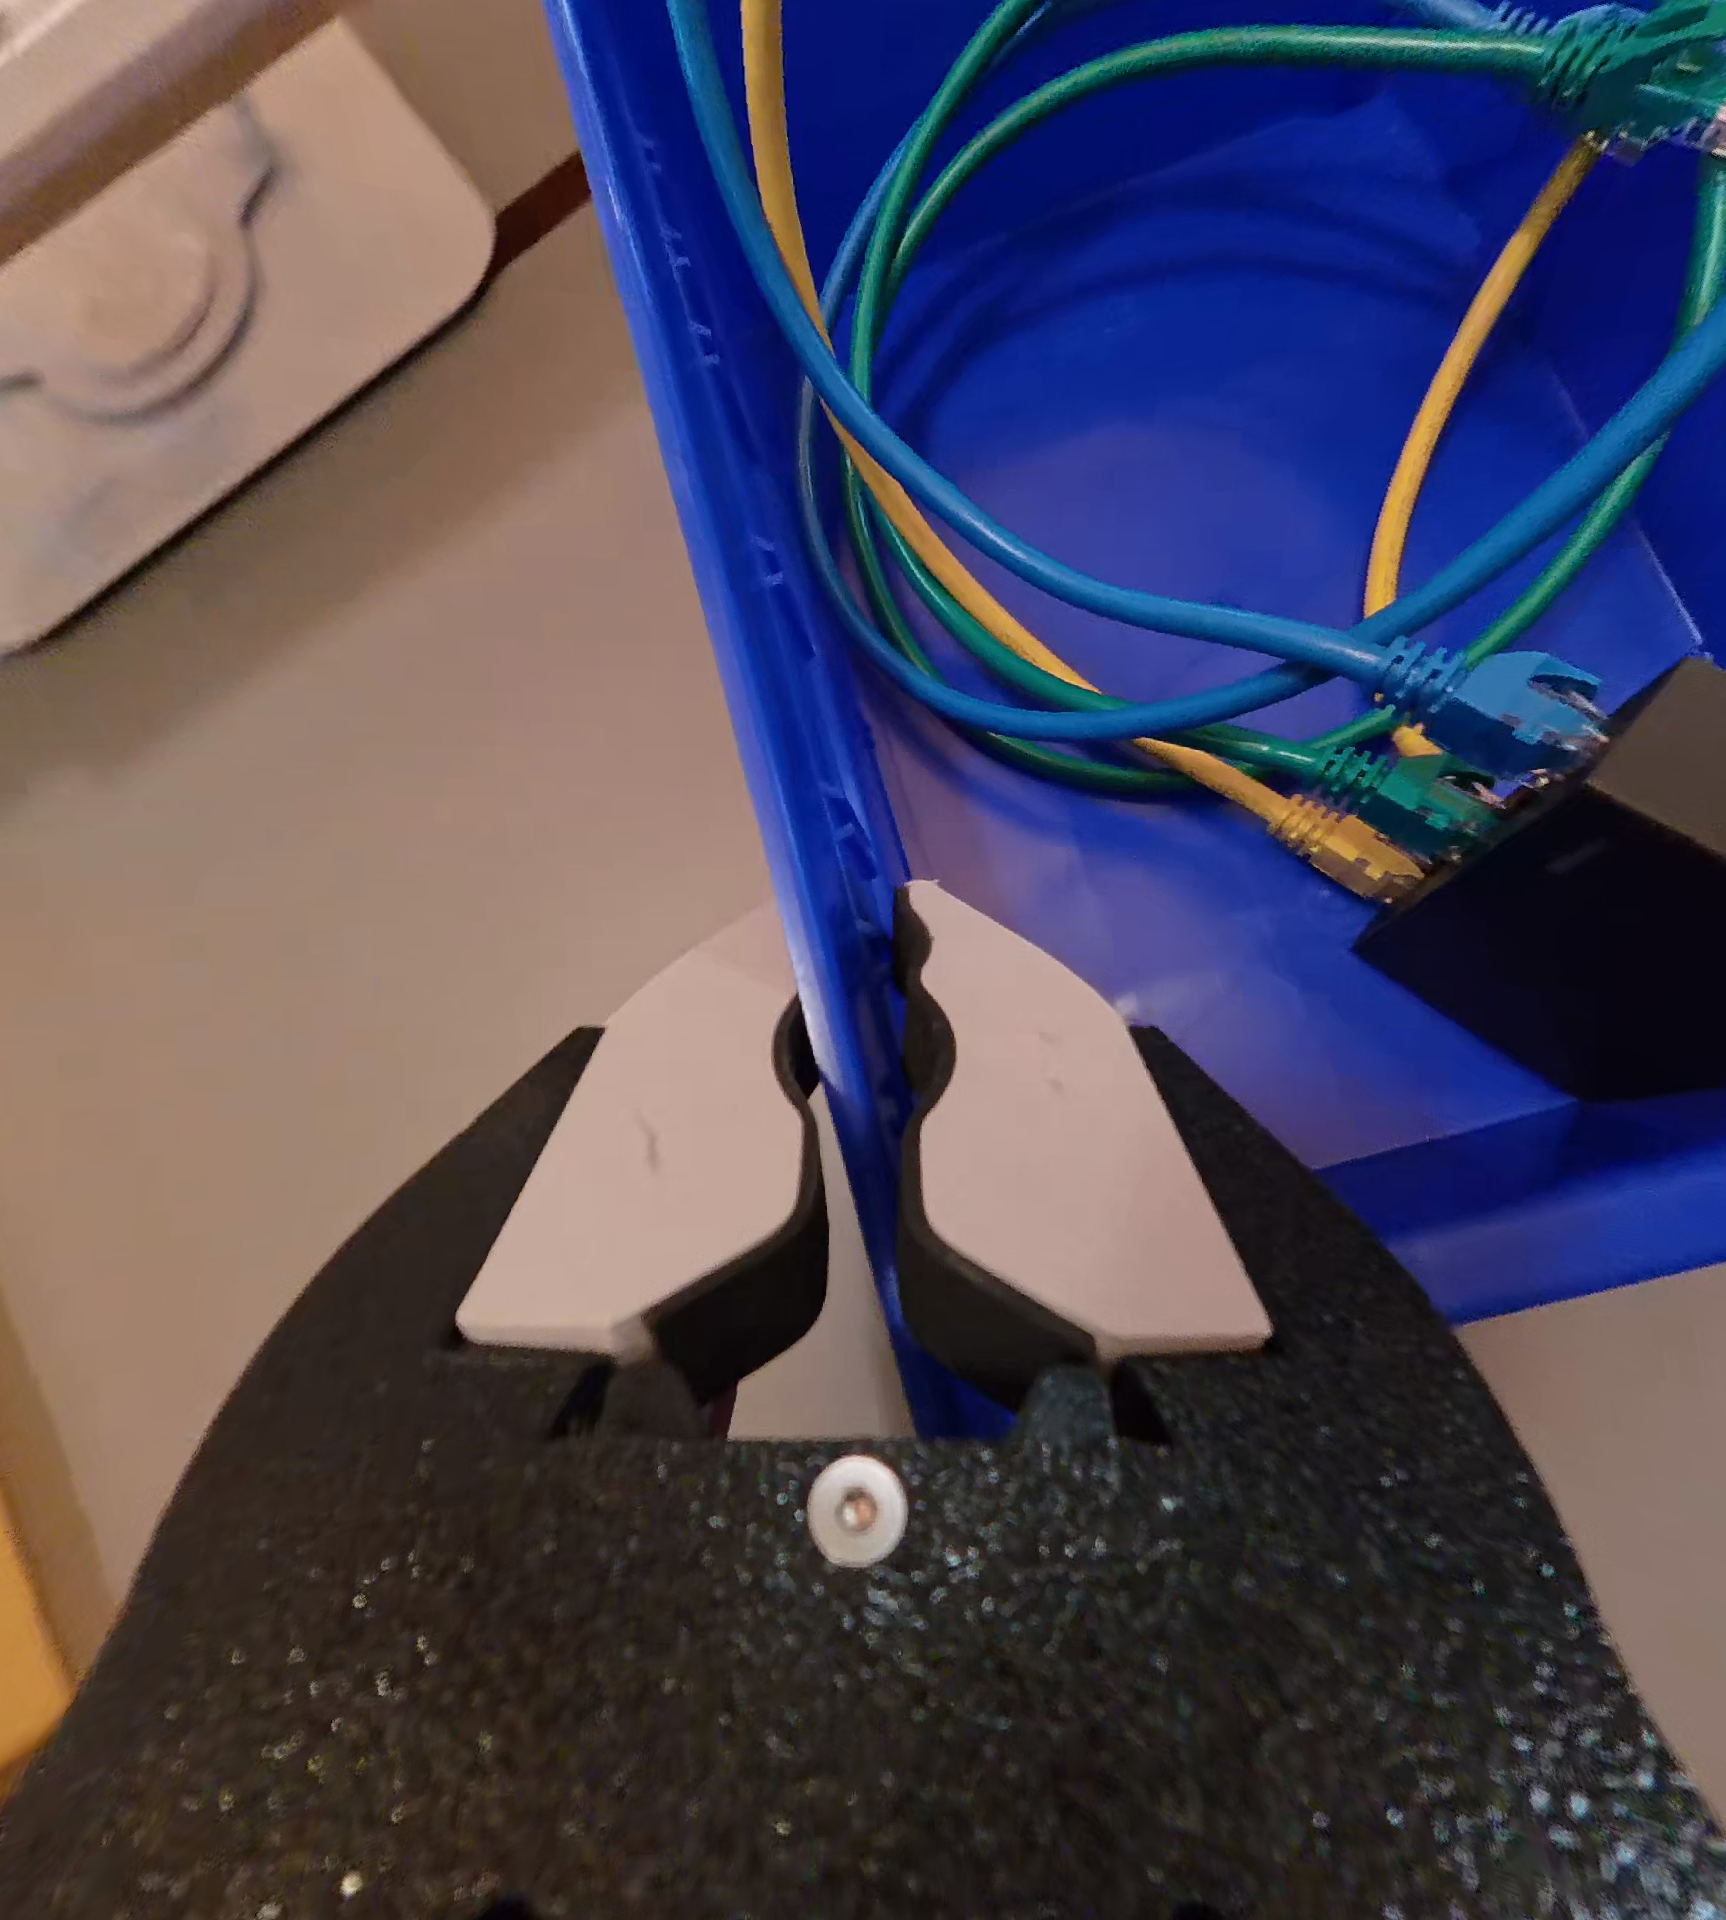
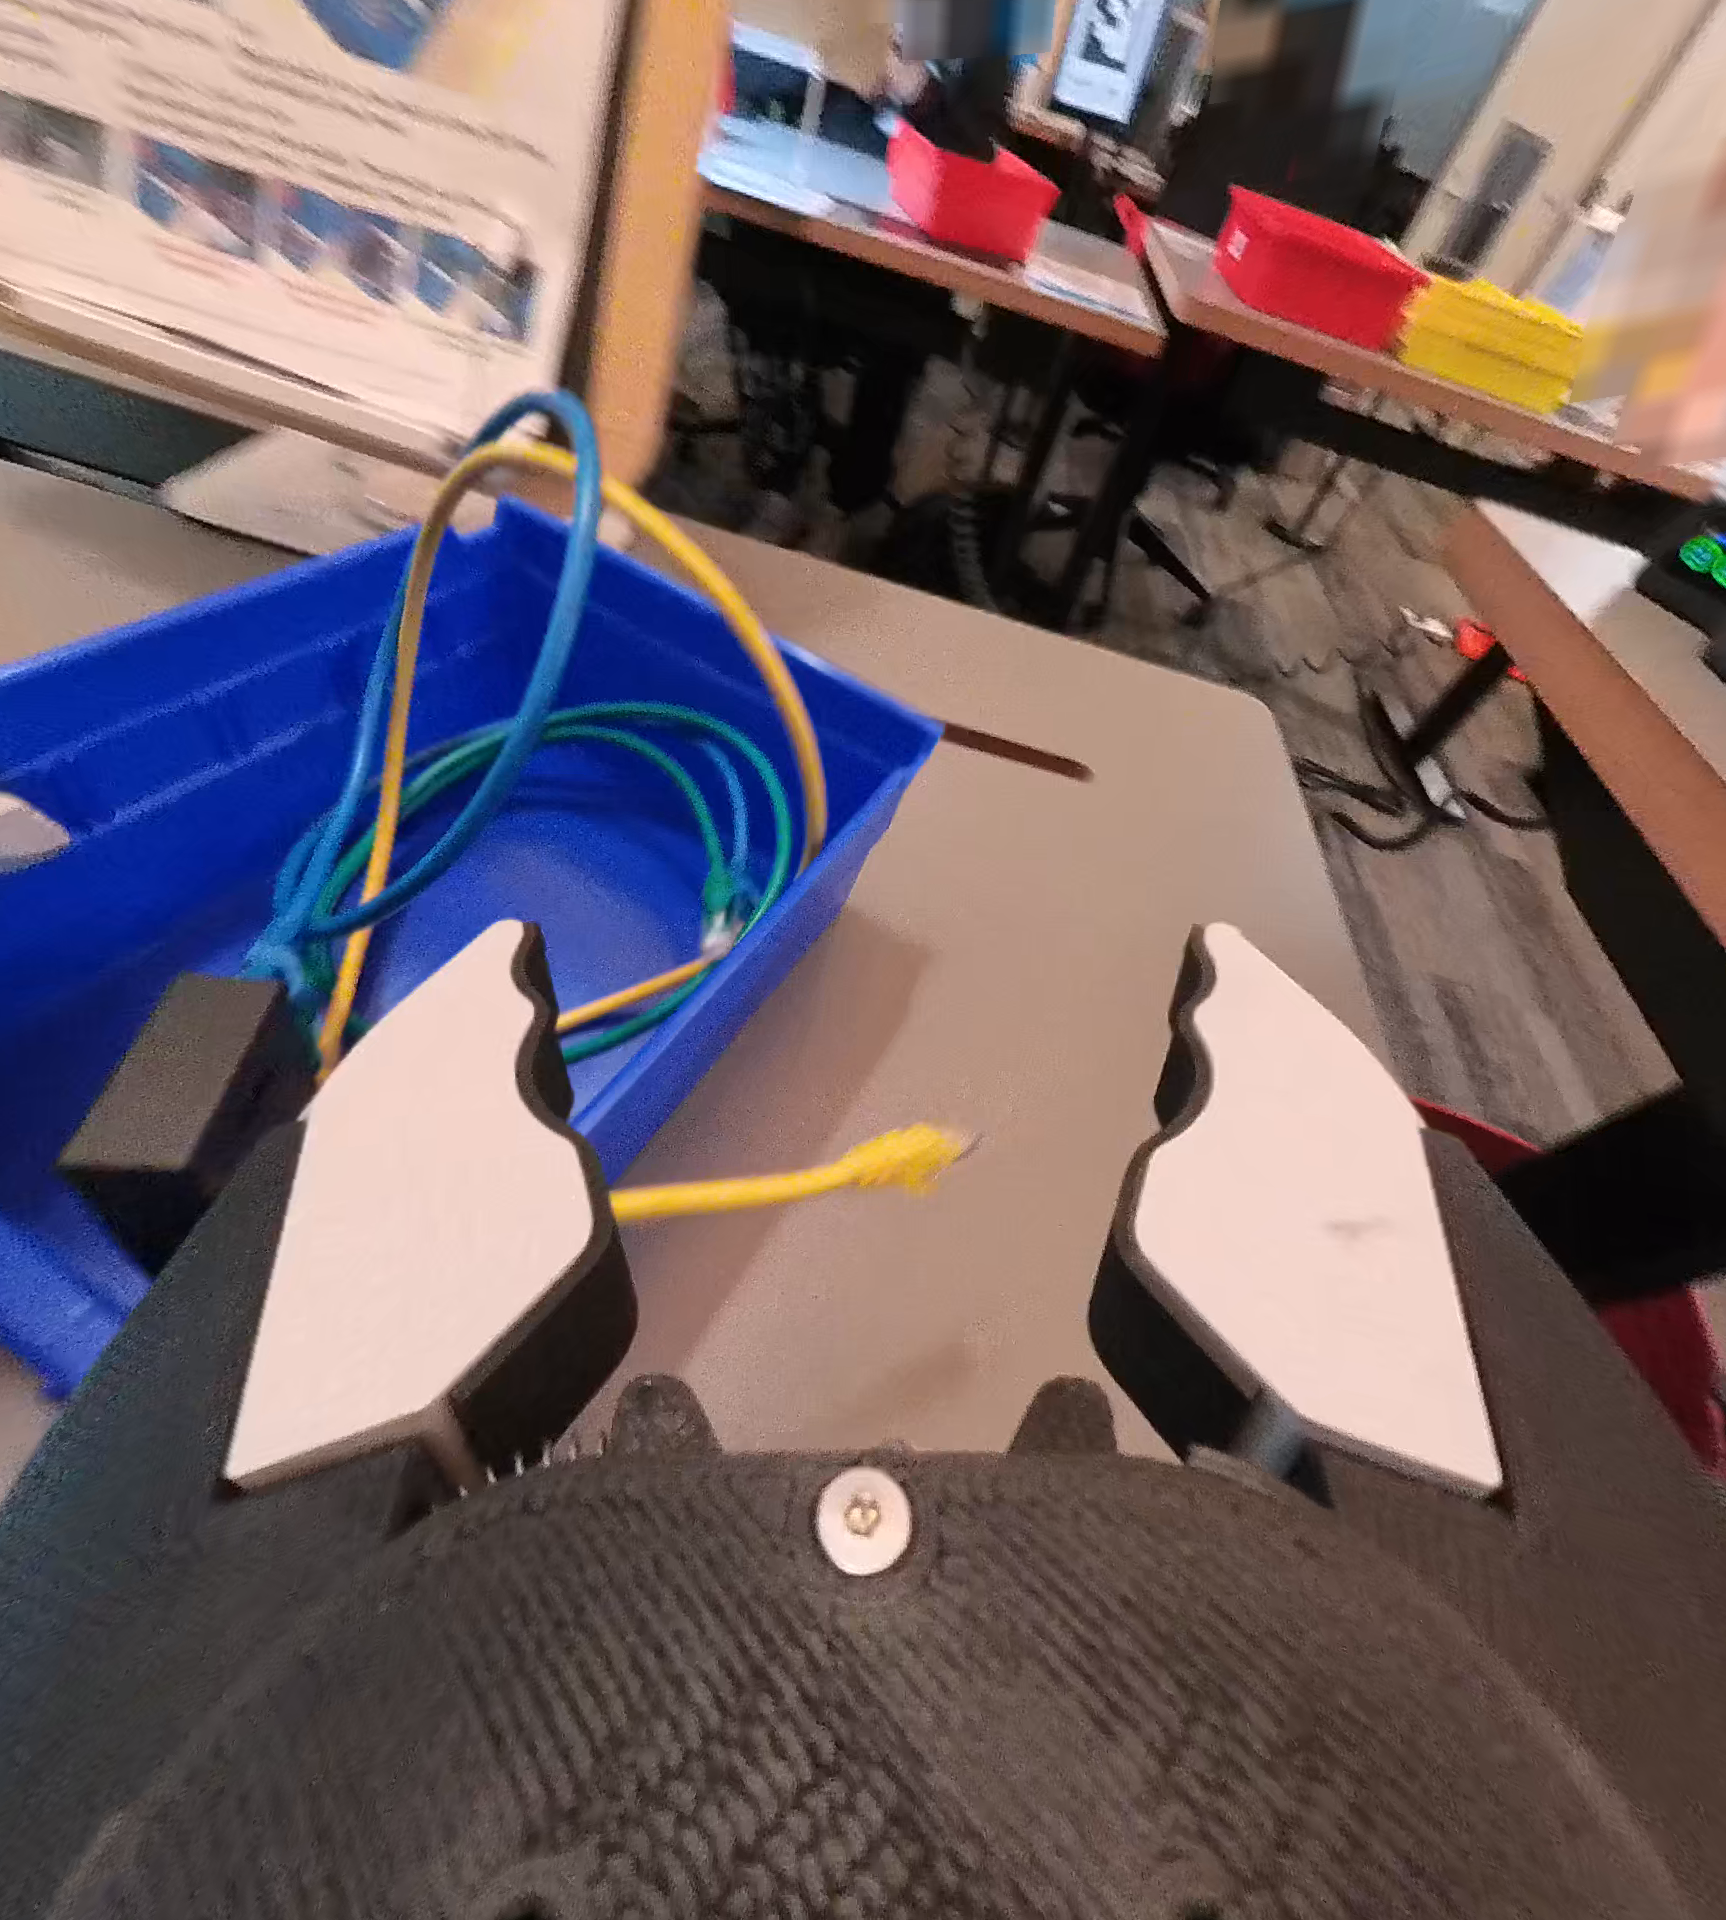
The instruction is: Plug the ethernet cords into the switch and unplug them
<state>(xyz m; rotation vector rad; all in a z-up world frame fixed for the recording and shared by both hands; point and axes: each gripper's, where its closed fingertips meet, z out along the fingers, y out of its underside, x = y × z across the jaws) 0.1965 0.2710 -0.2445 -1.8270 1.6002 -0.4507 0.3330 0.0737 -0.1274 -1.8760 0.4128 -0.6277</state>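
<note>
Left gripper (image 1: 854, 997) pinches the bin (image 1: 1202, 1039) wall, one finger outside, one inside, jaws pressed on the blue rim. Left wrist view looks down into the bin: switch (image 1: 1617, 956) sits black in the near corner, with blue cord (image 1: 1046, 592), green cord (image 1: 942, 644) and yellow cord (image 1: 942, 540) plugs lined up at its face, apparently plugged in; cords loop over the bin floor, and loose green plugs lie at the far end. Right wrist view shows what that one hides: right gripper (image 2: 859, 997) hangs over the table (image 2: 1046, 935) beside the bin, jaws spread wide, holding nothing. A free yellow plug (image 2: 906, 1155) hangs out over the bin edge above the table, between the fingers, touching neither. Blue and yellow loops arch above the rim. Red bins (image 2: 1306, 265) and a yellow stack (image 2: 1487, 343) sit on far tables, a poster board (image 2: 267, 187) behind the bin.
</note>
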